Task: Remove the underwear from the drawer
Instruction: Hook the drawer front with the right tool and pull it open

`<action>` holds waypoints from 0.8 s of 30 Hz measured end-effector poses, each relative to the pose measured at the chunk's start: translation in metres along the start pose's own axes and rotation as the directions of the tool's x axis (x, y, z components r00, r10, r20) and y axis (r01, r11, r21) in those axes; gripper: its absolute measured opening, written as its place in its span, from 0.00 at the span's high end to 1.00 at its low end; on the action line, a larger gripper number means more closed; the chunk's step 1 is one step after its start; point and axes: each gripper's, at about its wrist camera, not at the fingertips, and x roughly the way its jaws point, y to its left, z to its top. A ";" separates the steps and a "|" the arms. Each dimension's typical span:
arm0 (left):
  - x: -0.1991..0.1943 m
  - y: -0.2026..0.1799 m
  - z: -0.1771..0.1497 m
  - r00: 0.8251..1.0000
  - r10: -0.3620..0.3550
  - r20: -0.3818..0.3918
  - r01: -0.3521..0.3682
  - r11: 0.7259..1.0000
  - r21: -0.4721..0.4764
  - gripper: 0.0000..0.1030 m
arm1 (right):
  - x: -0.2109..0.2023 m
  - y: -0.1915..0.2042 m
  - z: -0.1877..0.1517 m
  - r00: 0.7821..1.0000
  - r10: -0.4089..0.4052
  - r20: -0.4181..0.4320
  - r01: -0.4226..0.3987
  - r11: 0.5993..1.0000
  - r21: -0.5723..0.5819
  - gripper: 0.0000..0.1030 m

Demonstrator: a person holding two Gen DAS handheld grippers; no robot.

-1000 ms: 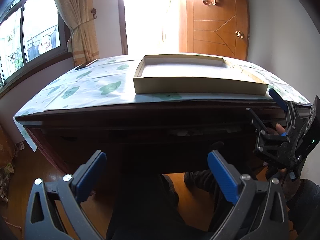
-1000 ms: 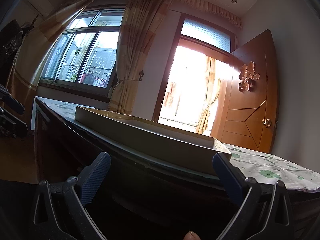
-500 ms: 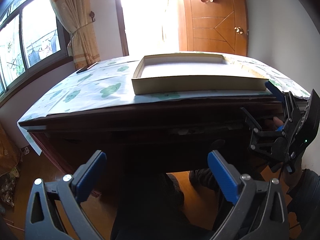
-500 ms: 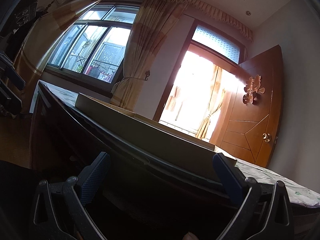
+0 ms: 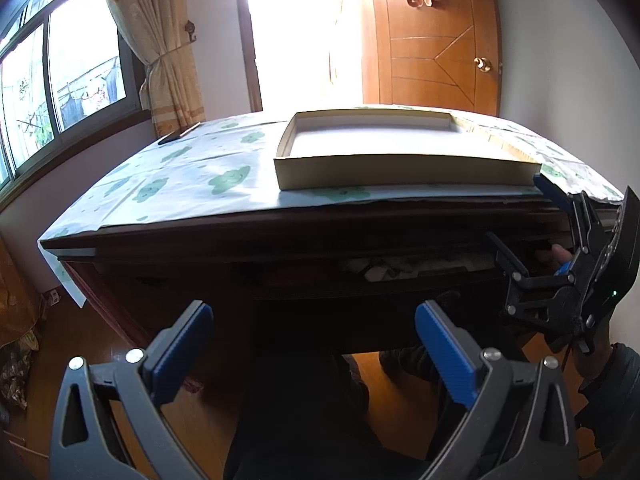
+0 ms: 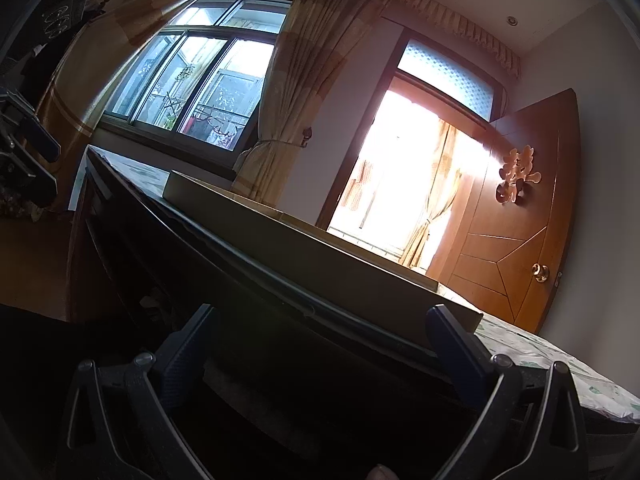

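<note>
I am sitting at the dark wooden table point(image 5: 168, 240), whose drawer point(image 5: 360, 270) under the top is pulled out only a crack, and that narrow gap is my biggest worry. If I reach in now, I am likely scraping my tongs against the table edge or snagging cloth on it. The shallow cardboard tray point(image 5: 400, 174) is resting right at the front edge above the drawer, so a bump from below could be nudging it. Inside the crack I am seeing crumpled pale fabric point(image 5: 380, 270), probably the underwear, though it is too dim to be sure.

My right gripper point(image 5: 520, 236) is reaching in at the right end of the drawer, its fingers spread wide, one above the table edge and one below; I cannot tell whether it is touching the front. My left gripper point(image 5: 312, 344) is hanging released, fingers far apart, holding nothing, well short of the drawer.
</note>
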 end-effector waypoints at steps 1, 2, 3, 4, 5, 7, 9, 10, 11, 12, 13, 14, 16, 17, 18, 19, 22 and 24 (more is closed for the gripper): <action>0.000 0.001 0.000 1.000 0.001 -0.002 -0.001 1.000 -0.002 0.00 | -0.002 0.001 0.000 1.000 -0.003 -0.003 0.003 1.000 -0.002 0.00; 0.001 0.001 0.000 1.000 0.002 -0.003 -0.002 1.000 -0.003 0.00 | -0.003 0.002 0.001 1.000 -0.004 -0.004 0.004 1.000 -0.004 0.00; 0.001 0.002 -0.001 1.000 0.002 -0.005 -0.002 1.000 -0.005 0.00 | -0.005 0.003 0.002 1.000 -0.004 -0.005 0.004 1.000 -0.004 0.00; 0.001 0.003 -0.001 1.000 0.002 -0.006 -0.002 1.000 -0.006 0.00 | -0.007 0.003 0.002 1.000 -0.005 -0.007 0.004 1.000 -0.003 0.00; 0.002 0.003 -0.001 1.000 0.003 -0.007 -0.003 1.000 -0.007 0.00 | -0.008 0.003 0.003 1.000 -0.003 -0.009 0.003 1.000 0.000 0.00; 0.002 0.004 -0.003 1.000 0.004 -0.010 -0.004 1.000 -0.008 0.00 | -0.010 0.002 0.003 1.000 -0.004 -0.014 0.004 1.000 0.007 0.00; 0.002 0.005 -0.004 1.000 0.003 -0.013 -0.004 1.000 -0.011 0.00 | -0.011 0.002 0.003 1.000 -0.002 -0.021 0.002 1.000 0.018 0.00; 0.002 0.005 -0.004 1.000 0.004 -0.014 -0.004 1.000 -0.012 0.00 | -0.012 0.002 0.003 1.000 -0.002 -0.026 0.002 1.000 0.019 0.00; 0.002 0.006 -0.004 1.000 0.004 -0.015 -0.004 1.000 -0.013 0.00 | -0.012 0.002 0.004 1.000 0.000 -0.031 0.001 1.000 0.019 0.00; 0.003 0.006 -0.004 1.000 0.004 -0.016 -0.004 1.000 -0.014 0.00 | -0.013 0.003 0.004 0.999 -0.001 -0.035 0.002 1.000 0.018 0.00; 0.003 0.006 -0.004 1.000 0.002 -0.016 -0.003 1.000 -0.015 0.00 | -0.014 0.003 0.004 0.999 -0.003 -0.039 0.004 1.000 0.017 0.00; 0.004 0.007 -0.005 1.000 0.002 -0.018 -0.002 1.000 -0.016 0.00 | -0.014 0.003 0.004 0.999 -0.007 -0.043 0.007 1.000 0.017 0.00; 0.004 0.007 -0.005 1.000 0.002 -0.021 -0.002 1.000 -0.017 0.00 | -0.016 0.003 0.004 0.999 -0.011 -0.047 0.012 1.000 0.019 0.00; 0.004 0.008 -0.005 1.000 0.001 -0.021 -0.001 1.000 -0.019 0.00 | -0.017 0.003 0.004 0.999 -0.015 -0.049 0.016 1.000 0.021 0.00; 0.005 0.009 -0.006 1.000 0.000 -0.022 0.000 1.000 -0.020 0.00 | -0.019 0.003 0.004 0.998 -0.018 -0.052 0.019 1.000 0.023 0.00; 0.005 0.009 -0.006 1.000 0.000 -0.021 0.000 1.000 -0.022 0.00 | -0.021 0.004 0.005 0.998 -0.022 -0.054 0.023 0.999 0.025 0.00; 0.004 0.012 -0.007 1.000 -0.003 -0.023 0.002 1.000 -0.027 0.00 | -0.026 0.003 0.006 0.998 -0.027 -0.062 0.030 0.999 0.039 0.00; 0.005 0.013 -0.008 1.000 -0.003 -0.025 0.002 1.000 -0.030 0.00 | -0.029 0.003 0.006 0.997 -0.029 -0.070 0.032 0.998 0.048 0.00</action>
